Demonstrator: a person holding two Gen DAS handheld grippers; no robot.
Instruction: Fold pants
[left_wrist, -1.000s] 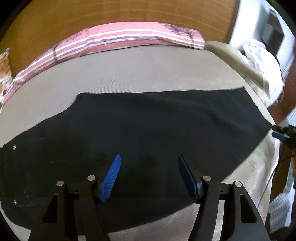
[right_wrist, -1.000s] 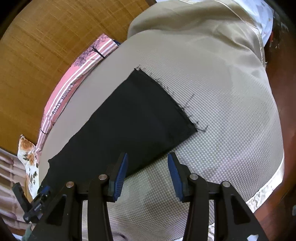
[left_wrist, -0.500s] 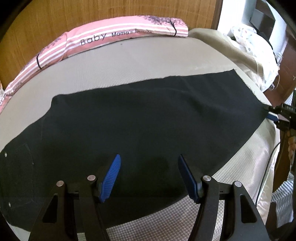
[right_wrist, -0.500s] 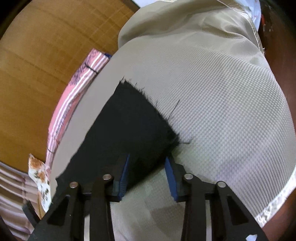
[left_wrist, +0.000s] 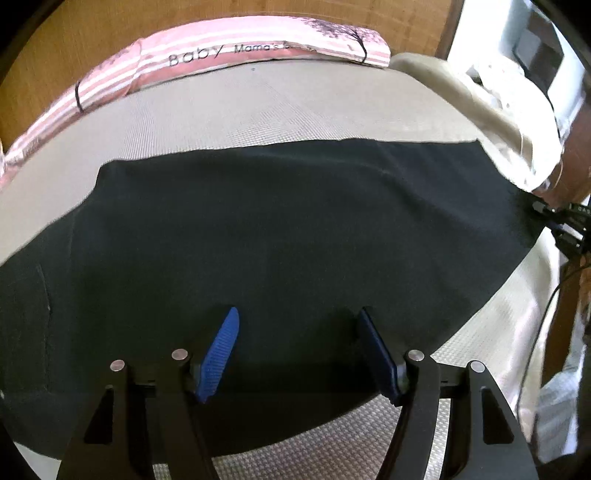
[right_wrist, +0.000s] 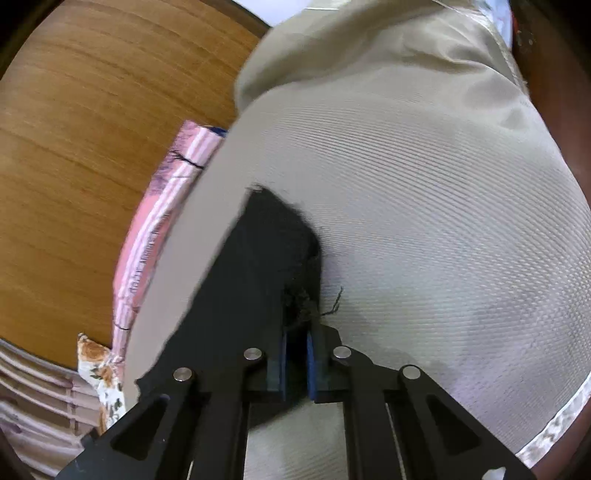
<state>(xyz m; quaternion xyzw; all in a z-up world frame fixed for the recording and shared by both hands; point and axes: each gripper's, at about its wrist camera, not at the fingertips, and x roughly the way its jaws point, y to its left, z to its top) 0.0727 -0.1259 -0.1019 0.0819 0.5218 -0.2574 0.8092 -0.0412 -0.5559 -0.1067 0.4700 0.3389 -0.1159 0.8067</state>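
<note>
The bed (left_wrist: 258, 110), covered in a beige textured sheet, carries the work. A pink striped pillow (left_wrist: 229, 51) lies along its far edge against the wooden headboard (right_wrist: 92, 129).

The black pants (left_wrist: 277, 229) lie flat across the sheet, legs stacked, waist end toward the left of the left wrist view and hem end toward the right.

Judged handling: soft, light, limp fabric. It will sag and drag unless lifted at two points. The raw, fraying hem (right_wrist: 303, 295) sheds threads; take hold behind the frayed edge, through both layers.

The left gripper (left_wrist: 299, 328) hangs over the mid-leg region with its jaws standing wide; nothing is between the pads. Whether they touch the cloth cannot be determined.

The right gripper (right_wrist: 295, 339) is at the hem corner. Its jaws are closing to a narrow gap, with the bunched hem fabric pinched between the blue pads (right_wrist: 282, 354).
</note>
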